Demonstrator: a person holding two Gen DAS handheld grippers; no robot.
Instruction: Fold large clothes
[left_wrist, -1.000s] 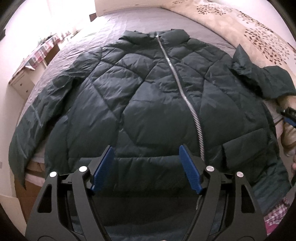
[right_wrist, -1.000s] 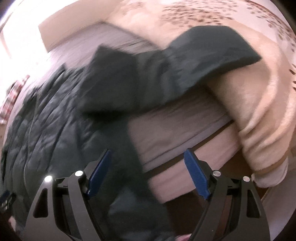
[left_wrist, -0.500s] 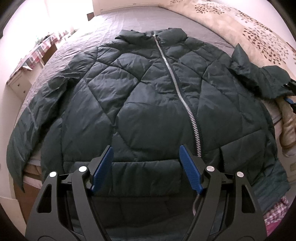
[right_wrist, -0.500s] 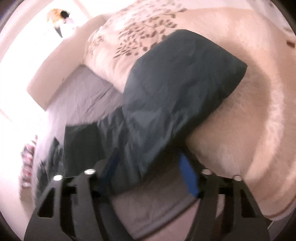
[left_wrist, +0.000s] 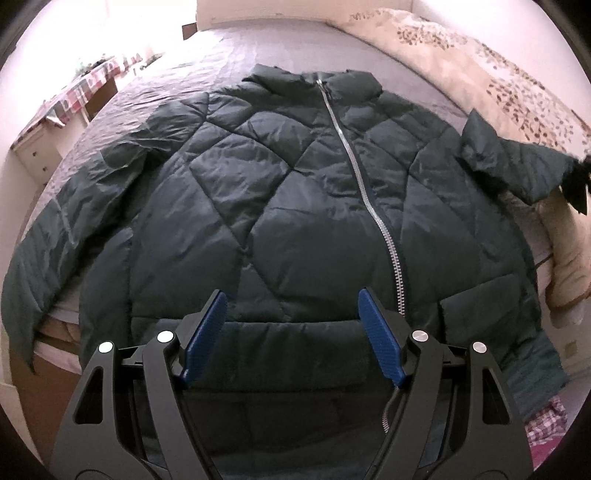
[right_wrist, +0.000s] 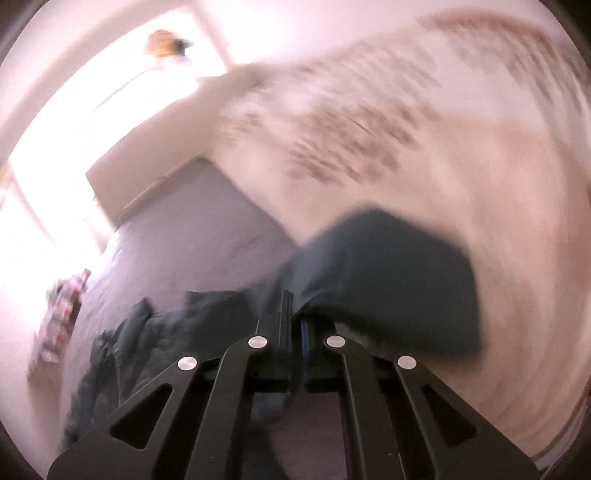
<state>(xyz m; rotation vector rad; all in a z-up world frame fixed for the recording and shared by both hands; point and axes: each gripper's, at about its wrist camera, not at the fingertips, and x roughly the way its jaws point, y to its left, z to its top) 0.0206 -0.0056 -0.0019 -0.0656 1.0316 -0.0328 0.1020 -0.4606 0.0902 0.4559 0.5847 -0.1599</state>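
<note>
I see the jacket (left_wrist: 280, 206) flat and unfolded on the bed (left_wrist: 258, 48) ahead of my open left hand-held gripper (left_wrist: 291, 332). My right hand-held gripper (right_wrist: 293, 325) is closing on its sleeve (right_wrist: 388, 266); every fold remains, I judge.

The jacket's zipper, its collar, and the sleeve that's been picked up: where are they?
zipper (left_wrist: 364, 184): left wrist view, mid-length of the silver teeth.
collar (left_wrist: 354, 82): left wrist view, right flap.
sleeve (right_wrist: 388, 266): right wrist view, blurred dark cuff end beyond the closing right gripper (right_wrist: 291, 317).

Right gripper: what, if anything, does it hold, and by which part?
The right gripper is closing on the jacket, at the sleeve's cuff end.
</note>
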